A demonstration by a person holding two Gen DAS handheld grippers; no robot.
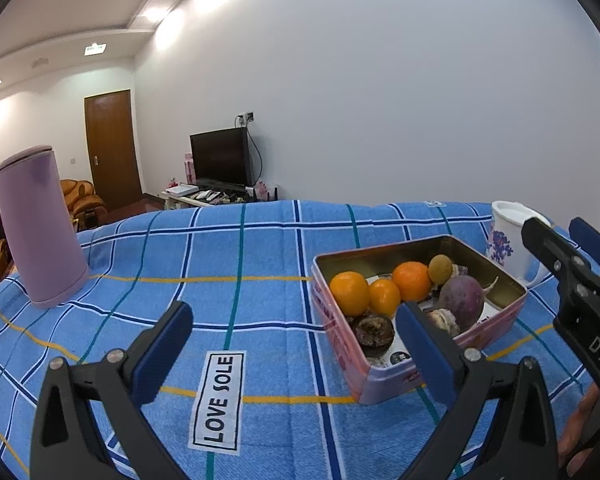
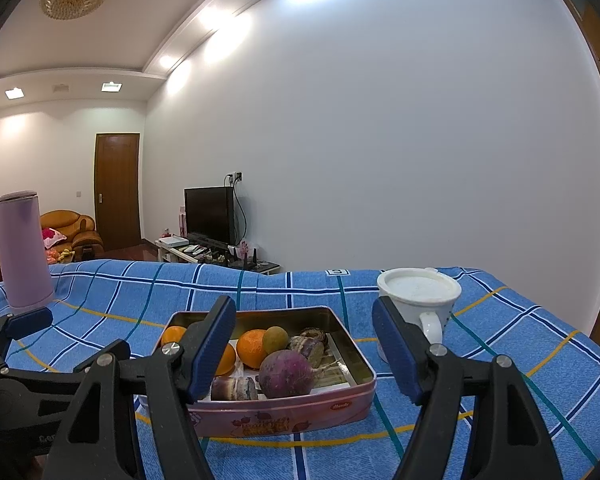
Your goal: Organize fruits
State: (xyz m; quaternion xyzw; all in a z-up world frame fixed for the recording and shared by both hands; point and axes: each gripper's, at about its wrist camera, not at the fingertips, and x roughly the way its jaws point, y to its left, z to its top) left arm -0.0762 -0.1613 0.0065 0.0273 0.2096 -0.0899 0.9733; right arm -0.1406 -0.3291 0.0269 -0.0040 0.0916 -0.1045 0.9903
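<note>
Fruits (image 2: 256, 348) sit ahead of us in the tin (image 2: 356, 356), near the table's right edge. Our right gripper (image 2: 304, 352) hangs spread and empty over it; the left gripper (image 1: 294, 356) is spread too, above the blue checked cloth (image 1: 260, 240). Those glossy round oranges (image 1: 350, 293) look light but ready to roll, so we'd pinch across the middle. The purple root (image 2: 286, 374) looks firm, matte and heavier.
</note>
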